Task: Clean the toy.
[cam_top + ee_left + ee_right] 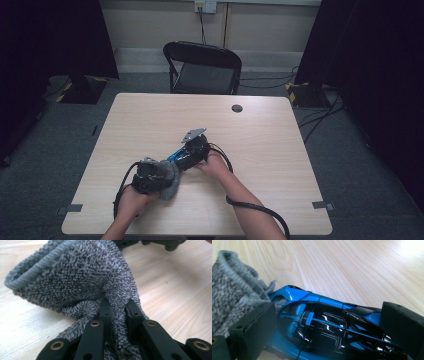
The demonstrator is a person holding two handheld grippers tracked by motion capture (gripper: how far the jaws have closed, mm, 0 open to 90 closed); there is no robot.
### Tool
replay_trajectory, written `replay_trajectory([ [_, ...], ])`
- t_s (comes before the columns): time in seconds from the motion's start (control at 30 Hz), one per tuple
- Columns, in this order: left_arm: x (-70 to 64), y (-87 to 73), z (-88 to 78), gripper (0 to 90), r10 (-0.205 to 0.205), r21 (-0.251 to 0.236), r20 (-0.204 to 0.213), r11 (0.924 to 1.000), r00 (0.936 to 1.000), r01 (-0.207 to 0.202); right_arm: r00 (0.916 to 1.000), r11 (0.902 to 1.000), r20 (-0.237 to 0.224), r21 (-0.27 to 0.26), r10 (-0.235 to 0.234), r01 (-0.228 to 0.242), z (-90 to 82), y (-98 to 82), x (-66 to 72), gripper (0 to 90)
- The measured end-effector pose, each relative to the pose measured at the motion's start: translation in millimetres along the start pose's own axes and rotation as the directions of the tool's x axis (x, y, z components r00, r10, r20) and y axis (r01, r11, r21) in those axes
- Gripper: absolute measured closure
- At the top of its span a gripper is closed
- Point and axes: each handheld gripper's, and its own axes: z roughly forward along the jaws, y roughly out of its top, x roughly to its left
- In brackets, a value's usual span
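Note:
A grey terry cloth [169,181] lies bunched near the table's front left, and my left gripper [150,179] is shut on it. In the left gripper view the black jaws pinch a fold of the cloth [75,277] at my left gripper [118,308]. A blue and black toy car [176,156] lies just right of the cloth, held across its body by my right gripper [189,151]. In the right gripper view the toy car [312,297] sits between the two jaws of my right gripper [328,320], its nose against the cloth [232,290].
The light wooden table [150,115] has a round cable hole [237,108] at its far right. A black folding chair [202,67] stands behind the table. Cables run across the floor at the right, and a thick cable [255,207] trails from the right gripper.

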Motion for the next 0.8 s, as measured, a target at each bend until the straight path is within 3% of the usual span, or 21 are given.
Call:
replay_trajectory([
  [0.2,-10.0,-0.6,3.0,79.1,0.043,0.007,0.013,0.9990,0.9990,-0.043,1.0000,1.0000,-0.001,0.000,0.001,-0.001,0.0,0.0,-0.1,1.3],
  [0.47,-18.4,-0.6,6.6,79.0,0.064,0.005,0.032,0.9979,0.9974,-0.064,1.0000,1.0000,-0.003,0.002,-0.003,0.003,0.0,0.3,-0.4,1.4],
  [0.8,-42.0,2.1,12.7,78.9,0.153,0.007,0.085,0.9880,0.9846,-0.154,1.0000,1.0000,-0.004,0.000,-0.002,0.002,0.1,0.2,-0.3,1.4],
])
